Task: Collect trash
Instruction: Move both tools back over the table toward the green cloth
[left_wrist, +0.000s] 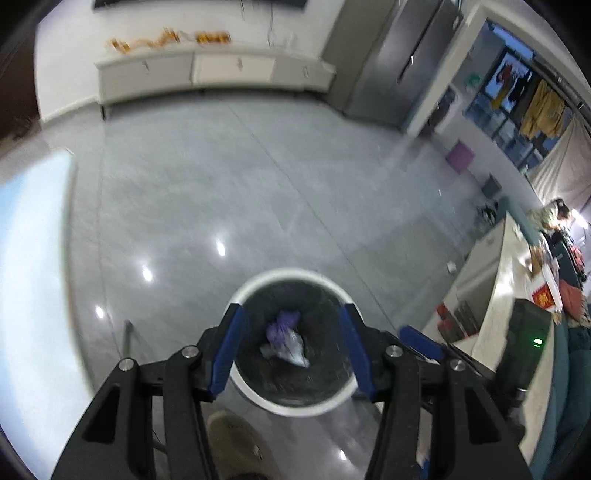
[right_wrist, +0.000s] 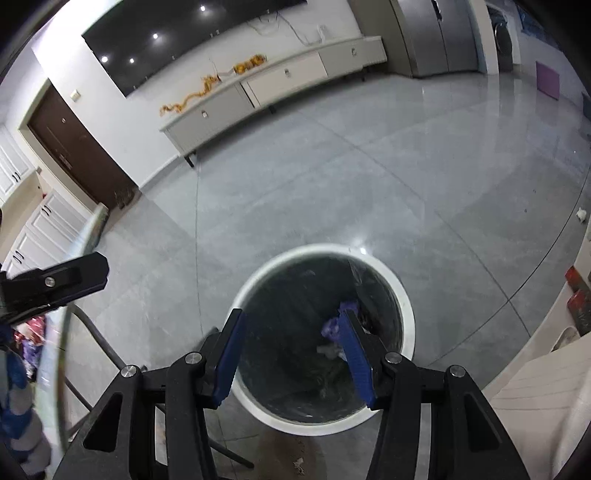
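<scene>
A round bin with a white rim (left_wrist: 291, 271) and a dark liner stands on the grey floor under both grippers. Crumpled purple and white trash (left_wrist: 284, 338) lies inside it. My left gripper (left_wrist: 291, 308) hangs open over the bin's mouth, nothing between its blue pads. In the right wrist view the same bin's rim (right_wrist: 314, 249) shows, with the purple and white trash (right_wrist: 332, 326) partly hidden behind the right pad. My right gripper (right_wrist: 291, 314) is open and empty above the bin. At the left edge of that view pokes in one of the left gripper's black fingers (right_wrist: 74, 275).
A glass tabletop edge (right_wrist: 64, 332) on metal legs stands left of the bin. A pale counter (left_wrist: 495, 295) is on the right. A shoe (left_wrist: 236, 439) is near the bin. A small white scrap (right_wrist: 581, 215) lies on the floor far right. A low white cabinet (right_wrist: 258, 96) lines the wall.
</scene>
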